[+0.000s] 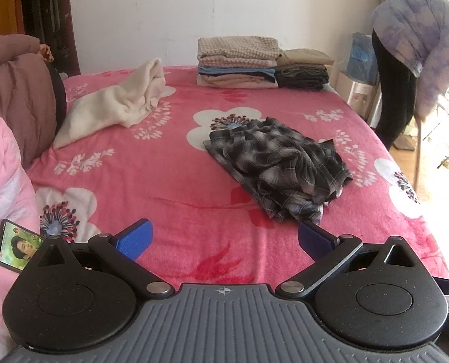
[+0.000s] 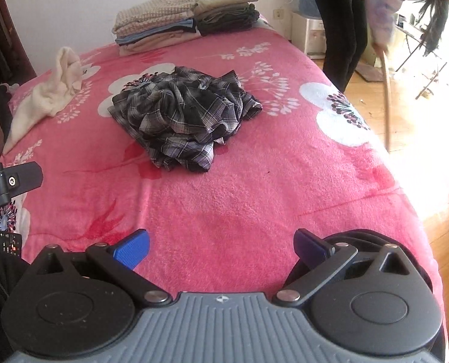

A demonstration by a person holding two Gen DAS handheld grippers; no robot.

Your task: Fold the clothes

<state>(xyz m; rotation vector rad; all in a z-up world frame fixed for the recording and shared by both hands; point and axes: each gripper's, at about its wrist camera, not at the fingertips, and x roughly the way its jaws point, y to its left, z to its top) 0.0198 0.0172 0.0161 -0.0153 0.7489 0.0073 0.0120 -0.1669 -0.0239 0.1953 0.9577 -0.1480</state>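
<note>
Both claws — left gripper (image 1: 224, 240) and right gripper (image 2: 221, 249) — hover spread wide and empty over the pink blanket (image 2: 239, 199), the crumpled plaid garment (image 2: 183, 118) lying ahead untouched, so folding looks unstarted — next, reach forward and pinch its edges.

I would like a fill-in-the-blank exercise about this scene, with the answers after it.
1. The crumpled plaid garment lies on a blanket whose main colour is ____.
2. The folded clothes near the wall stand in ____ stacks side by side.
3. The jaws of the left gripper and the right gripper are both ____ and hold nothing.
4. The cream garment lies ____ the plaid one, not touching it.

Missing words: pink; two; open; apart from
</note>
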